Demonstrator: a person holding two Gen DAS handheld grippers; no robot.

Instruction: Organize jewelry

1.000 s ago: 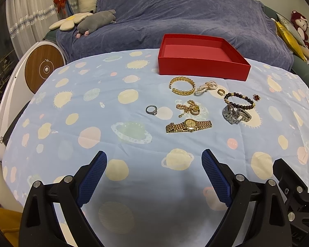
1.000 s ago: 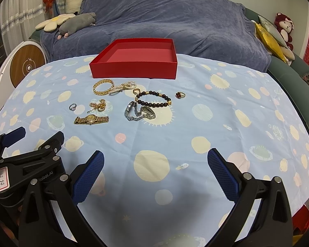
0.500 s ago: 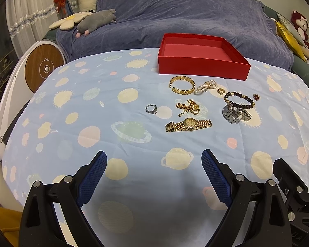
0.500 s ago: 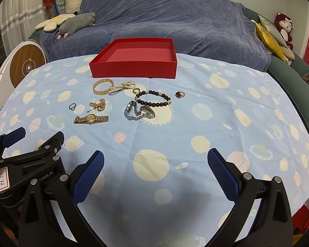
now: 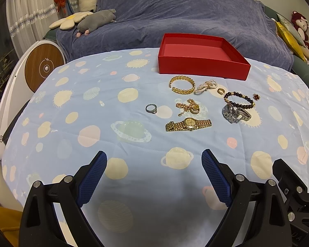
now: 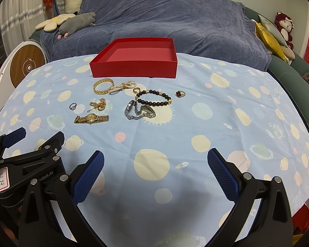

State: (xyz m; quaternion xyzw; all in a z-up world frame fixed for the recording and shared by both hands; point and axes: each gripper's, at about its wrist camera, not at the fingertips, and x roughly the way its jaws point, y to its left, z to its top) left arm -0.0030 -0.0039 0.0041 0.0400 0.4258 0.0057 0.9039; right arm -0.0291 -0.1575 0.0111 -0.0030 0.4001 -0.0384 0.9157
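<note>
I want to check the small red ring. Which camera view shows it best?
The right wrist view: the red ring lies nearer the picture's centre, band and red top visible. In the left wrist view, the ring sits farther toward the right side, beyond the beaded bracelet.

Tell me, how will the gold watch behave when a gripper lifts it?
The gold watch lies flat with its linked band stretched out, so the ends will probably droop. Polished metal may slip between fingers. It probably will not roll.

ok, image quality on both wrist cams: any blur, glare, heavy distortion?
Left wrist: sharp, strong fisheye bowing the tablecloth edge, soft shadow under the left gripper. Right wrist: same distortion, dark corner vignette, no glare; silver watch crisp.
</note>
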